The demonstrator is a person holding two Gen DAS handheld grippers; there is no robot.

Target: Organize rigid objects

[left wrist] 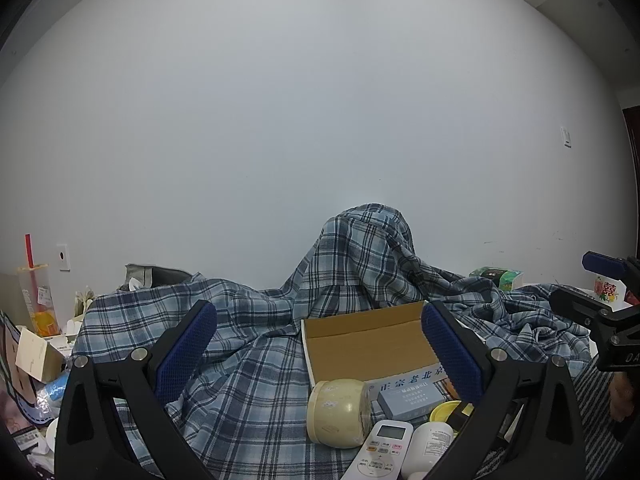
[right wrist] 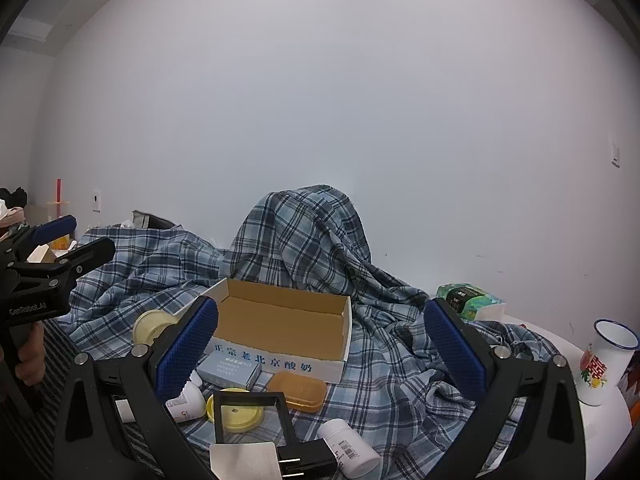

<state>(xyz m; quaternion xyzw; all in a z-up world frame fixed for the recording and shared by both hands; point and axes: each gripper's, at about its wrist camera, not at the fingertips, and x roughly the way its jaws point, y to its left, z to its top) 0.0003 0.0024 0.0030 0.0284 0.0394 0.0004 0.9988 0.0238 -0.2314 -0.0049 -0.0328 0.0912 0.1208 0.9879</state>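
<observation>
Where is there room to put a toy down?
Inside the cardboard box: nothing in it. Also the plaid cloth between the box and the enamel cup. Crowded in front of the box: soap case, yellow lid, bottles.

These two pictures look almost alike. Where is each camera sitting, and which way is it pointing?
Left wrist view: sits on the left gripper, facing level toward the wall over the cardboard box; its open blue-padded fingers show, and the right gripper at the right edge.
Right wrist view: sits on the right gripper, tilted slightly down at the box; its open fingers show, plus the left gripper and a hand.
Shared: box, plaid cloth, wall.
</observation>
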